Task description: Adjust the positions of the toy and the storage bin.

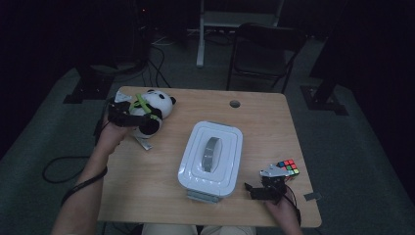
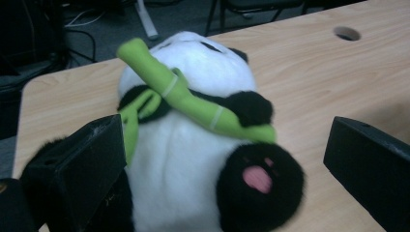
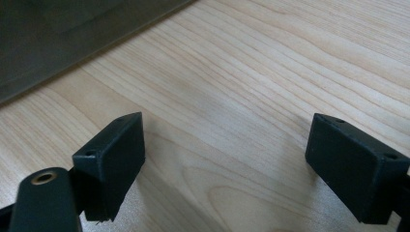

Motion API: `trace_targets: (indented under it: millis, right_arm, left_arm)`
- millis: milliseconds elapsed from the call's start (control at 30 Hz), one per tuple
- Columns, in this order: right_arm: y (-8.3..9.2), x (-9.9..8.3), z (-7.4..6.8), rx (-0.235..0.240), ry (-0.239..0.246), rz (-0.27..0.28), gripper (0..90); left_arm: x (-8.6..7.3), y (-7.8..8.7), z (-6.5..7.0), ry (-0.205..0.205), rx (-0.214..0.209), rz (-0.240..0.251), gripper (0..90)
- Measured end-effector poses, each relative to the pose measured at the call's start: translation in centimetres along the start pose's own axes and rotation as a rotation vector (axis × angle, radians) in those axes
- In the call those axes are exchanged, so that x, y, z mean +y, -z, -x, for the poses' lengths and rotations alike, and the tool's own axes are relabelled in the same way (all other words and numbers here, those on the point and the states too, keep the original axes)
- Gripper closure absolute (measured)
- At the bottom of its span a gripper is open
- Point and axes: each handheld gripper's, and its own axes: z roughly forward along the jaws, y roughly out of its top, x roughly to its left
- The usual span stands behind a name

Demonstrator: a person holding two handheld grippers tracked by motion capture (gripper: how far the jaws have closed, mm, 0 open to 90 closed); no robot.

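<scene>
A panda plush (image 1: 155, 108) holding a green bamboo stalk (image 2: 193, 99) lies at the table's far left. My left gripper (image 1: 139, 119) is open, its black jaws spread on either side of the panda's body (image 2: 183, 159). One jaw rests close against the plush's side and the other stands apart from it. Near the front right edge, my right gripper (image 1: 252, 191) is open just over bare wood (image 3: 232, 96), with nothing between its jaws. A colourful puzzle cube (image 1: 288, 167) sits just behind it.
A white lidded container (image 1: 230, 147) with a grey handle (image 1: 211, 154) fills the table's middle. A small grey metal piece (image 1: 144, 143) lies in front of the panda. The table has a cable hole (image 1: 235, 104) at the back. A dark chair (image 1: 264, 49) stands beyond it.
</scene>
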Motion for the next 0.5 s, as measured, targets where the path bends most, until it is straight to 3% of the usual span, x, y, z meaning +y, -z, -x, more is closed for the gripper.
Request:
trace_targets:
  millis: [233,300,500]
  right_arm:
    - [0.1,-0.1,-0.1,-0.001,-0.002,0.002,14.0]
    - [0.1,-0.1,-0.1,-0.001,-0.002,0.002,14.0]
    - [0.1,-0.1,-0.1,-0.001,-0.002,0.002,14.0]
  left_arm:
    - [1.6,-2.1,-1.4,0.023,0.019,-0.026,1.9]
    - [1.8,-2.7,-1.9,0.052,0.015,-0.024,6.8]
    - [2.1,-4.6,-2.8,0.064,0.049,-0.053,7.0]
